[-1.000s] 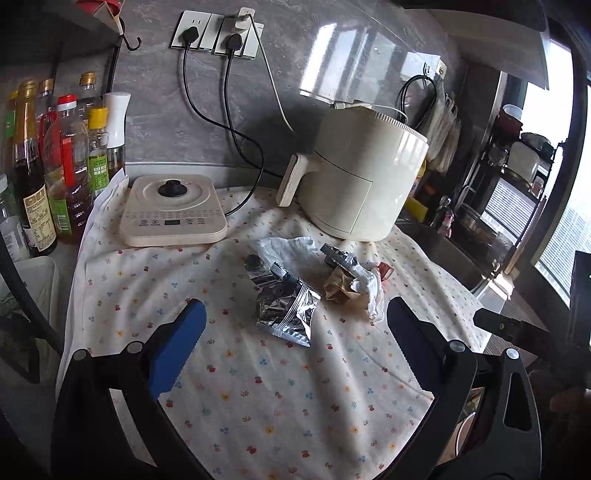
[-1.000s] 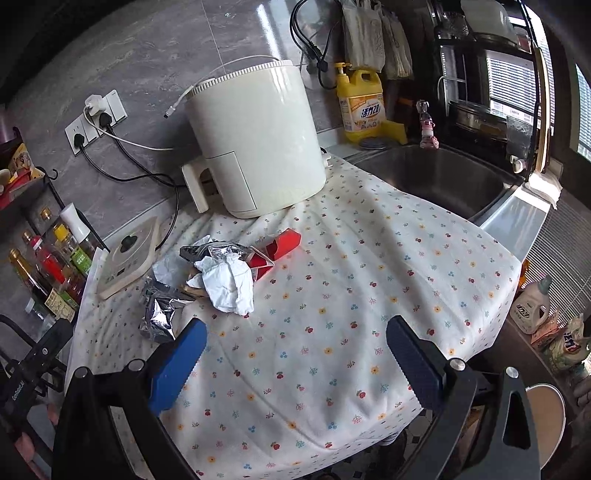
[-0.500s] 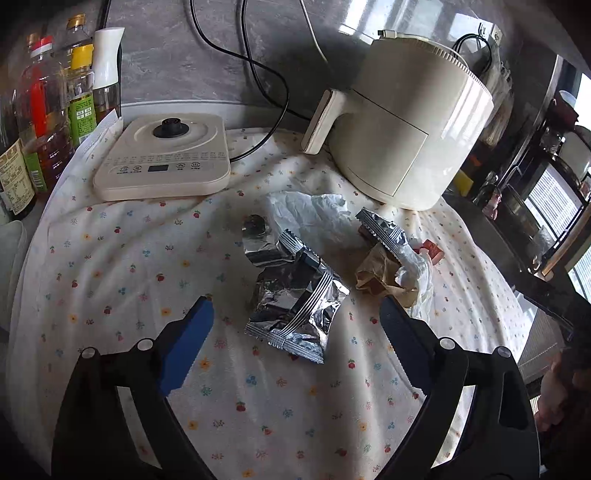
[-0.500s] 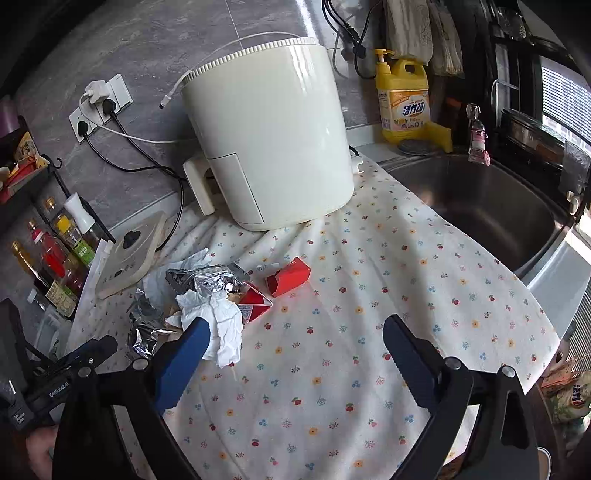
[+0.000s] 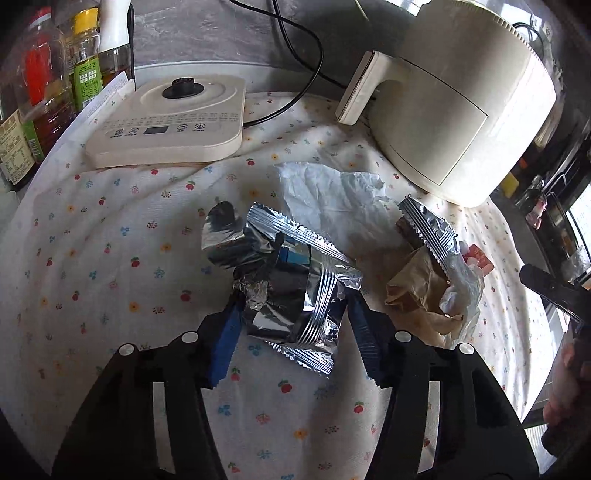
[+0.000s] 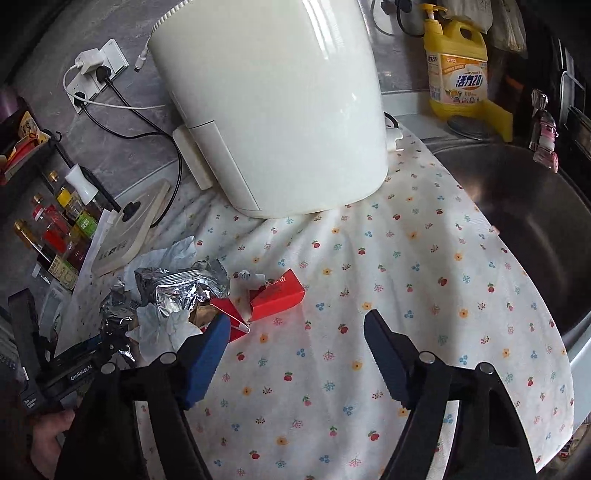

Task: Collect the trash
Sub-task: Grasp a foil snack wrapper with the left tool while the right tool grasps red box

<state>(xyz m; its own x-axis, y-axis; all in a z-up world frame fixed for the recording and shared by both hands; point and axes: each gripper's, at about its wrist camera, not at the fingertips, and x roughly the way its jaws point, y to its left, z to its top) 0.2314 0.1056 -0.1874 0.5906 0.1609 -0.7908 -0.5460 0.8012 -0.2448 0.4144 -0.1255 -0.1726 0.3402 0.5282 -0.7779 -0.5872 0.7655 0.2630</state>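
Left gripper (image 5: 291, 314) jaws just closing, straddling crinkled silver foil wrapper (image 5: 291, 291) on floral cloth (image 5: 110, 240), contact unclear; right gripper (image 6: 295, 332) just narrowing, empty, near red carton (image 6: 277, 295).

Kitchen counter (image 6: 413, 107) under a flowered cloth, grey stone wall behind.

A white cloth (image 6: 406, 295) printed with small flowers and cherries covers the counter. On it stands a cream air fryer (image 6: 273, 110), with a flat cream cooker base (image 5: 166, 122) beside it near the wall. The wall (image 6: 48, 33) is grey marbled stone with white sockets (image 6: 94, 74), black and white cables plugged in. Sauce and oil bottles (image 5: 44, 88) crowd one end beside a dark rack (image 6: 26, 147). At the other end lies a steel sink (image 6: 535, 206), a yellow detergent bottle (image 6: 456, 70) at its rim. Daylight glints off the fryer and sink.
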